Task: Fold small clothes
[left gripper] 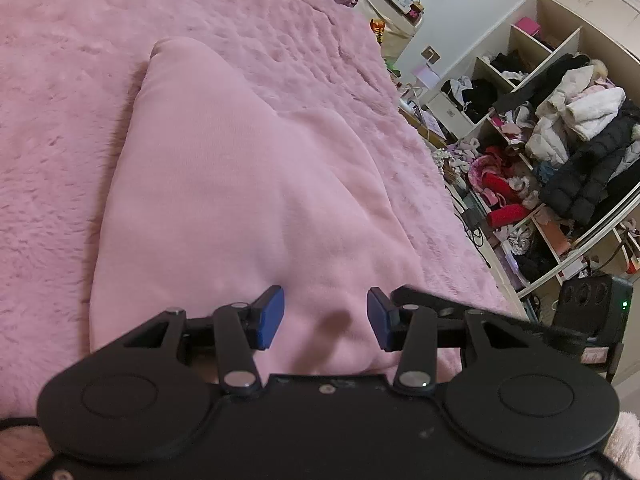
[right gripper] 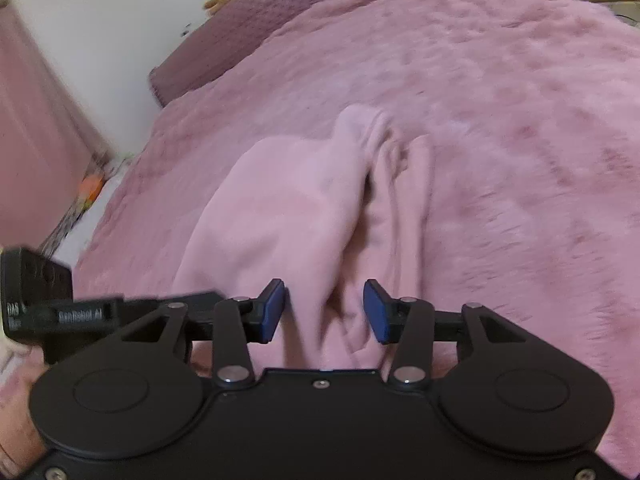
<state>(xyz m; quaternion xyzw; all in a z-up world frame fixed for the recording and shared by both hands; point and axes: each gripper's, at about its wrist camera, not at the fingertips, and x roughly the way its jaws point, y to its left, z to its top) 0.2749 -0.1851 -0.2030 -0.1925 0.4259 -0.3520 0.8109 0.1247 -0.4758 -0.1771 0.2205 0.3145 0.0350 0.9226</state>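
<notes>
Where the two views begin, at the near edge, each black two-finger gripper fills the lower part of its own picture. The left gripper (left gripper: 326,316) holds its blue pads (left gripper: 272,318) spread apart over the near end of the small pale pink fleece garment (left gripper: 224,200), with cloth lying under the gap and no pad pressing on it. The right gripper (right gripper: 324,310) likewise has its jaws apart; a raised fold of the same garment (right gripper: 288,208) sits in the gap, yet neither blue pad (right gripper: 274,312) appears to pinch it. At the left edge of the right wrist view, the black body of the other gripper (right gripper: 36,300) crowds in just beside it.

Beyond the fingers, the garment lies on a fluffy pink plush bedspread (left gripper: 60,120), smooth and flat in the left view, bunched into a long ridge and crease in the right view, which is blurred.

Farther off, a mauve quilted pillow (right gripper: 240,28) rests at the head of the bed against a white wall (right gripper: 100,8). To the right in the left view, past the bed's edge, cream open wardrobe shelves (left gripper: 560,40) overflow with piled clothes, among them a black puffer coat (left gripper: 592,176) and white padded jackets (left gripper: 580,108), with red items (left gripper: 504,200) heaped lower down.
</notes>
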